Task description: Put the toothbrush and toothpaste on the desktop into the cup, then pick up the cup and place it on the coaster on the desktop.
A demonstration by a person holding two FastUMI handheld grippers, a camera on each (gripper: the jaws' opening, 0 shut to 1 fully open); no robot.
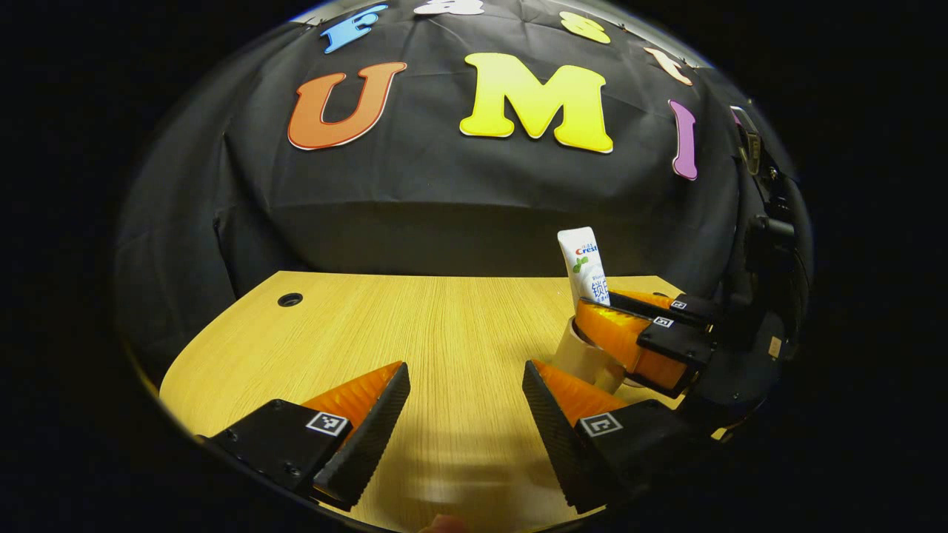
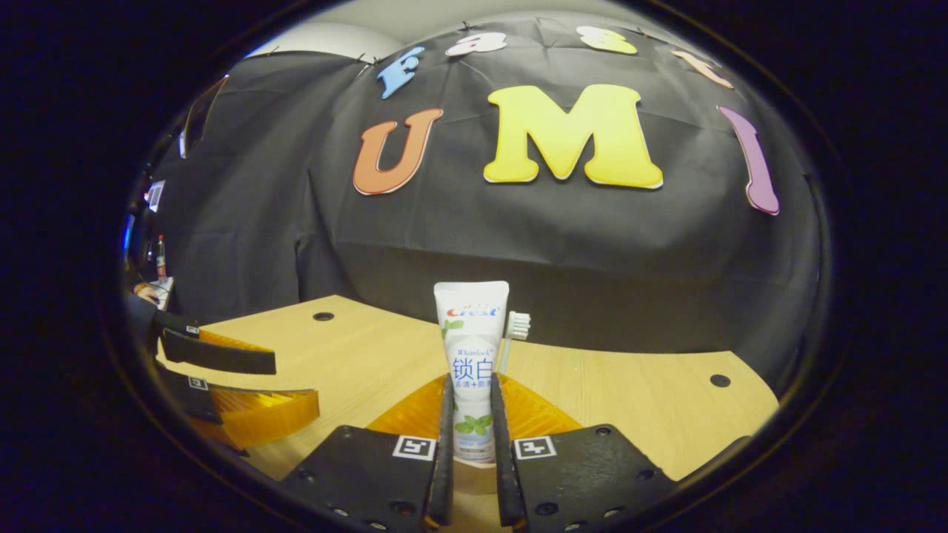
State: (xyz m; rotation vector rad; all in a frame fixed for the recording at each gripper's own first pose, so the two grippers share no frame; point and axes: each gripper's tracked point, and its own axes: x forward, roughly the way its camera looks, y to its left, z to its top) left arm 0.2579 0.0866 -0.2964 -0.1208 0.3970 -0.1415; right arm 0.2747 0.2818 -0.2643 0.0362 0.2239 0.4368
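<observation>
Right gripper view, nearest: right gripper (image 2: 469, 474), fingers drawn narrow, both pressing the lower body of the toothpaste (image 2: 471, 355), which stands upright between them. Pale rim of the cup (image 2: 474, 474) shows just under the tube, low between the fingers; cannot tell how deep the tube sits. Toothbrush (image 2: 514, 337) rises just behind and to the right of the tube, bristle head up, near the tube's shoulder; its lower end is hidden. Off to the left in this view, the left gripper (image 2: 237, 385) hangs over the wooden surface (image 2: 652, 400), well apart from the tube, fingers spread with nothing between them. Left gripper view, nearest: left gripper (image 1: 465, 392) held wide, only bare surface (image 1: 415, 326) between the fingers. Farther right, the right gripper (image 1: 637, 326) reaches in sideways at the top of the cup (image 1: 585, 359), which stands on the surface; the toothpaste (image 1: 589, 266) sticks up above the fingers, slightly tilted. A round hole (image 1: 289, 299) sits in the surface toward the far left corner. Black cloth wall (image 1: 444, 192) beyond the surface edge.
</observation>
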